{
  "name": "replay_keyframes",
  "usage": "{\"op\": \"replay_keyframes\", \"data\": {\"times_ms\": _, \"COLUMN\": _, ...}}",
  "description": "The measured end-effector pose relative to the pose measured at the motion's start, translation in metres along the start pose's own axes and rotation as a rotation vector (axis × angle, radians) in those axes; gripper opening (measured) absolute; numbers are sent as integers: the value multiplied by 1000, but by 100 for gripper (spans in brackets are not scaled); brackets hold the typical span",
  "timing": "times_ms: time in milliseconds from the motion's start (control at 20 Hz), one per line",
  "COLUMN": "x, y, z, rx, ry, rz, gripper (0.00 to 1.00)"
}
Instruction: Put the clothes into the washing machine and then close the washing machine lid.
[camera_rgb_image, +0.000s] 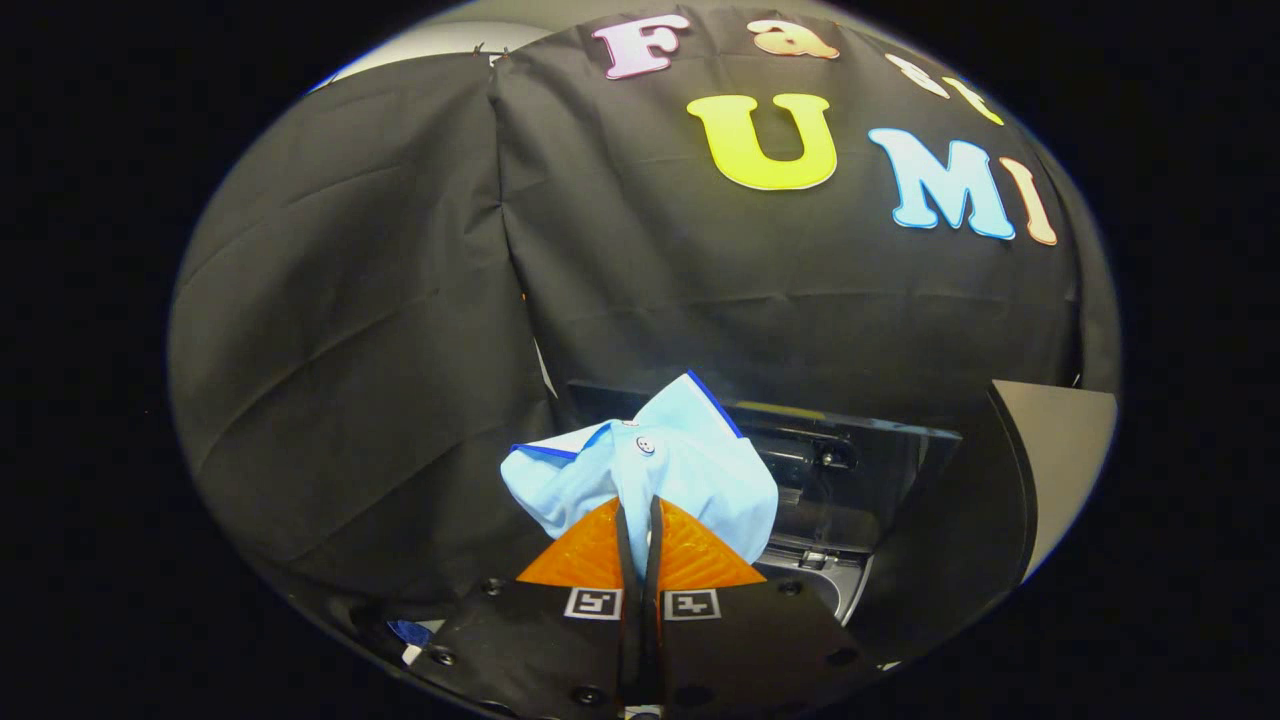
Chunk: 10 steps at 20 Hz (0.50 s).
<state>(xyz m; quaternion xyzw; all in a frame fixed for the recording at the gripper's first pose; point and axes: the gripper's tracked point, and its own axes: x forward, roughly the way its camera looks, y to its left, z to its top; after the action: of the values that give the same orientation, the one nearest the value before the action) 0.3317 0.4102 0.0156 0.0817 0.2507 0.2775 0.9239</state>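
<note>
gripper: fingers pressed nearly together, pinching a fold of cloth. light blue garment: dark blue trim, white button, bunched at the fingertips, held aloft. washing machine: beyond and lower, raised lid alongside. black cloth wall: behind.
</note>
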Motion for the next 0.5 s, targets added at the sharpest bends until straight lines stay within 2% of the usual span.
{"op": "replay_keyframes", "data": {"times_ms": 150, "x": 10, "y": 1, "z": -19, "rx": -8, "ry": 23, "rz": 10, "gripper": 2}}
{"op": "replay_keyframes", "data": {"times_ms": 500, "x": 33, "y": -7, "z": -69, "rx": -4, "ry": 96, "rz": -24, "gripper": 2}}
